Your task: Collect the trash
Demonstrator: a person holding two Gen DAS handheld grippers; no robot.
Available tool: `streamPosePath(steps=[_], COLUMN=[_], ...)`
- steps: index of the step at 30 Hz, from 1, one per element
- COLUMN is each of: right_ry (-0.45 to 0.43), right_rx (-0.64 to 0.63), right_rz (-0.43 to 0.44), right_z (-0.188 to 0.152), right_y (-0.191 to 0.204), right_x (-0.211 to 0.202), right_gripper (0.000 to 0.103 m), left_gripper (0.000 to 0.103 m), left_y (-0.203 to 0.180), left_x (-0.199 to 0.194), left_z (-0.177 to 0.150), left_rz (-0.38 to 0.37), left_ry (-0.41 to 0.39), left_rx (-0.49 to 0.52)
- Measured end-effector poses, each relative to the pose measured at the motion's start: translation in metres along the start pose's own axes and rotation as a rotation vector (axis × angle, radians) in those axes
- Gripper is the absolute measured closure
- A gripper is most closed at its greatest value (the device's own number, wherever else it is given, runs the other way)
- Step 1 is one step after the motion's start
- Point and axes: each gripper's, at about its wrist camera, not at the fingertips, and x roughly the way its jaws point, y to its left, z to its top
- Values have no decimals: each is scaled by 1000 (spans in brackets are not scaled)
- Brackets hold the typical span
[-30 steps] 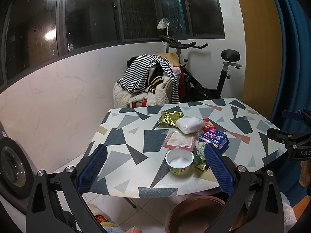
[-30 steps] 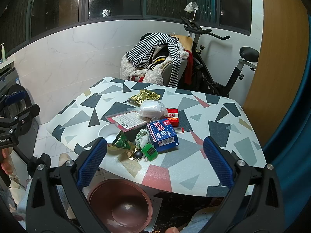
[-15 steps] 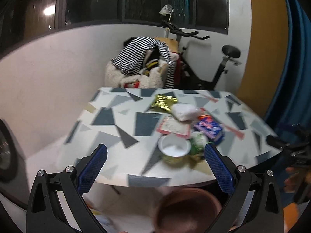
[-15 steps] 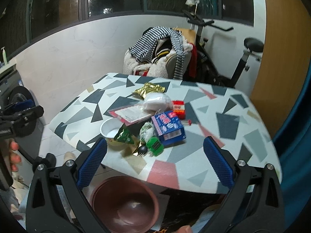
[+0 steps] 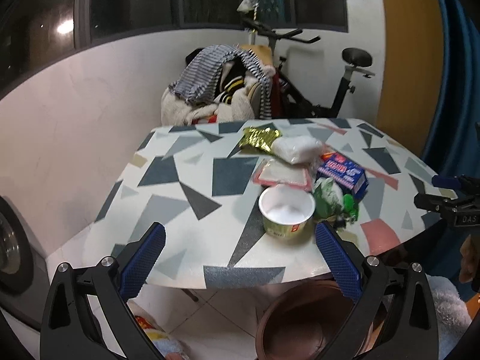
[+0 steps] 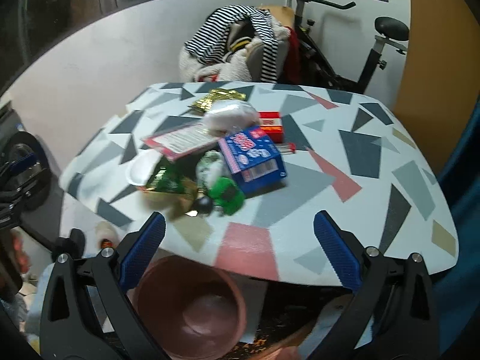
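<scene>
A heap of trash lies on the patterned table (image 5: 168, 192) (image 6: 375, 186): a white paper cup (image 5: 286, 210) (image 6: 141, 171), a blue box (image 5: 343, 174) (image 6: 252, 153), a gold wrapper (image 5: 259, 139) (image 6: 217, 99), a white bag (image 5: 297, 148) (image 6: 231, 115), a pink-edged packet (image 5: 282, 175) (image 6: 183, 139), green wrappers (image 5: 333, 198) (image 6: 225, 192) and a red box (image 6: 270, 121). A brown bin (image 5: 306, 321) (image 6: 189, 306) stands on the floor below the table's near edge. My left gripper (image 5: 240, 255) is open, just short of the cup. My right gripper (image 6: 238, 249) is open above the bin's far rim and the table edge.
A chair piled with striped clothes (image 5: 216, 90) (image 6: 237, 45) and an exercise bike (image 5: 324, 72) (image 6: 345, 36) stand behind the table. A washing machine (image 5: 12, 246) (image 6: 27, 162) is on the left, a blue curtain (image 5: 459, 75) on the right.
Both grippers have moved forward and lower toward the table, so the trash looms larger. Both stay open.
</scene>
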Motion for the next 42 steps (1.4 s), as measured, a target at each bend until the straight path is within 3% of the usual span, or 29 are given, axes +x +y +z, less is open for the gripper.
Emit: streamPosePath(steps=[10,22,39,42], right_ry=[24,113,175,182], right_rx=[35,-62,-106,-84], right_rz=[-8,23,22,55], right_z=[21,63,61,61], right_y=[-32,-16,-21,-23], right_x=[59,159,185,187], right_gripper=[6,6,8,20], left_gripper=[5,5,7,7], left_y=[15,43,44,43], left_x=[33,63,84,84], left_z=[-1,8,7,7], left_rz=[-19,-68,-126,-131], left_ry=[29,92,150,152], left_rx=[-91,-222,-284,-283])
